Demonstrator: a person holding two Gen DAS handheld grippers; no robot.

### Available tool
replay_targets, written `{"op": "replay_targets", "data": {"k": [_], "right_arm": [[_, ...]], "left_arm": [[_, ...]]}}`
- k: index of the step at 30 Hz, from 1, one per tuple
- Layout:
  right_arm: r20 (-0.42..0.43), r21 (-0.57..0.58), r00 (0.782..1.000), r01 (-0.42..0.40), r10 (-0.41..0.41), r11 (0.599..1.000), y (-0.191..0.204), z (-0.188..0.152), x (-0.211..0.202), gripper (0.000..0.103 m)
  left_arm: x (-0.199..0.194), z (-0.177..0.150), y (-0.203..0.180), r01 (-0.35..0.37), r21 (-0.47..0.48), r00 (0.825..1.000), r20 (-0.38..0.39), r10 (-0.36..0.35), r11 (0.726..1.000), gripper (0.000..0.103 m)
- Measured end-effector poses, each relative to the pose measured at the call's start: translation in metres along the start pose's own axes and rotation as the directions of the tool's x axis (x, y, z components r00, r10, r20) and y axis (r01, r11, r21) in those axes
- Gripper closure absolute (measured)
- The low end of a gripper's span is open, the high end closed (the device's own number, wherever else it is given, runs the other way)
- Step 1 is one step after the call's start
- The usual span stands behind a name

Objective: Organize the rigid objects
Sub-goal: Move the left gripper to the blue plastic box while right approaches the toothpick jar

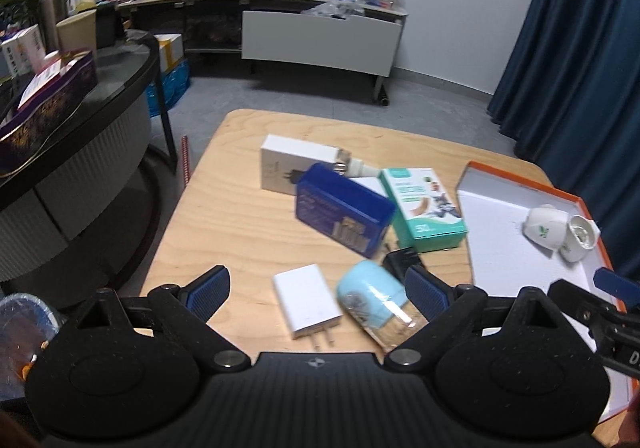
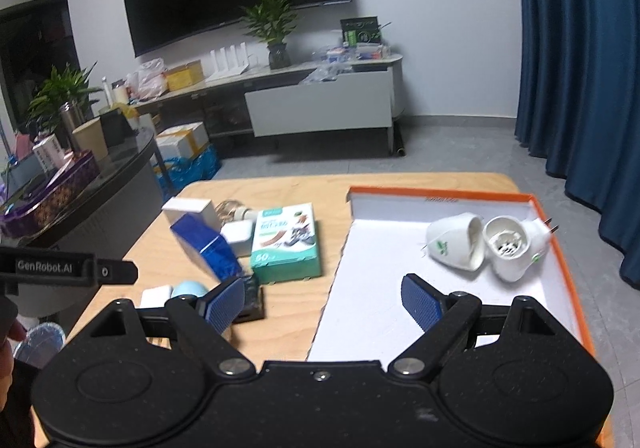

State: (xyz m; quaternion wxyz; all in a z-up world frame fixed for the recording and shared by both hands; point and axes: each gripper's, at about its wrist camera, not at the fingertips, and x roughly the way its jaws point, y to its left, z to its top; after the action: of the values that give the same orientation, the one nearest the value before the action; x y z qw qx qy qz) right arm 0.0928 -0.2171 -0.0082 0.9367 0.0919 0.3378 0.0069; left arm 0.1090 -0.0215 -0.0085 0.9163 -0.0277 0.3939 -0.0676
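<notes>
Your left claw [image 1: 318, 294]: wide open, empty, low centre.
Your right claw [image 2: 323, 304]: wide open, empty.
Tray [image 2: 400, 288]: two white plugs [image 2: 486, 246], upper right.

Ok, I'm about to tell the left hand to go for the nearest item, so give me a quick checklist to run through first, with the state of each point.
1. Left gripper open: ok, jaws spread wide, nothing between them.
2. Right gripper empty: ok, open over the near edge of the orange-rimmed box.
3. Nearest targets within the jaw span: ok, white charger and light blue cylinder lie flat side by side.
4. Room in the box: ok, only two white plug-in pieces at its far right.
5. Blue box stable: not ok, it leans tilted on its neighbours.
6. Charger and cylinder touching: cannot tell.
</notes>
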Motion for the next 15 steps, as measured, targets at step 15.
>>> {"op": "replay_targets", "data": {"k": [15], "right_arm": [[-0.057, -0.015, 0.996, -0.068, 0.067, 0.998, 0.018, -0.015, 0.015, 0.002]], "left_arm": [[0.031, 0.0, 0.012, 0.015, 0.021, 1.0, -0.018, -0.015, 1.0, 0.002]]}}
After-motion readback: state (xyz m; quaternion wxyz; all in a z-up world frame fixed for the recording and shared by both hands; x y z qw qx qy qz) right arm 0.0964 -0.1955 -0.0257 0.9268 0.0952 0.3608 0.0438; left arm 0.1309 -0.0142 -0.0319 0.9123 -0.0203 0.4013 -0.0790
